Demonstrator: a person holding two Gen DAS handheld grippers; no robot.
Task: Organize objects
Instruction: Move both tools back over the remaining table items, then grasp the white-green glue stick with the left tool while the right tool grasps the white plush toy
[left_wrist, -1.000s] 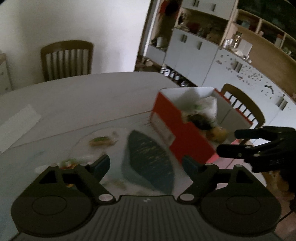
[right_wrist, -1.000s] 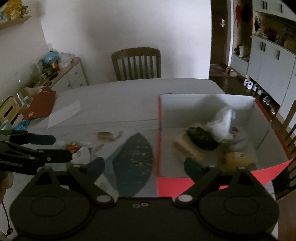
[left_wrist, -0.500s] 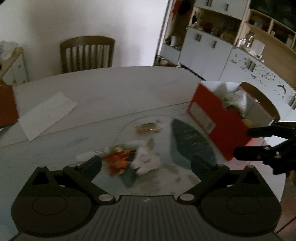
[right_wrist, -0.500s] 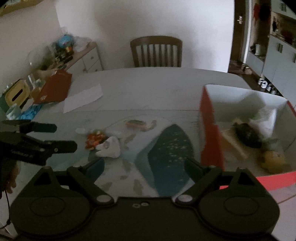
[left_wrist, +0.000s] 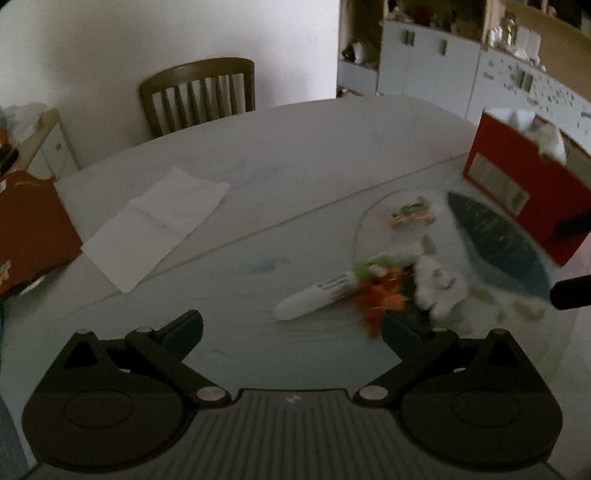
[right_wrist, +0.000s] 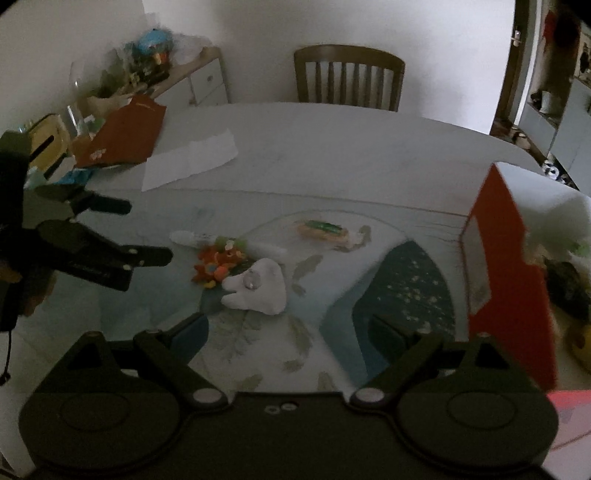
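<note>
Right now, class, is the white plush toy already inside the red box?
No: the white plush toy lies on the table mat beside the orange toy, outside the red box.

Fluffy cloth toy (right_wrist: 258, 286); red cardboard box (right_wrist: 495, 236); wooden chair (right_wrist: 347, 77).

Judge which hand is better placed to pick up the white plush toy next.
Probably right. The white plush toy lies just ahead between the right gripper and its open fingers; the left gripper, also open and empty, has it off toward its right finger.
</note>
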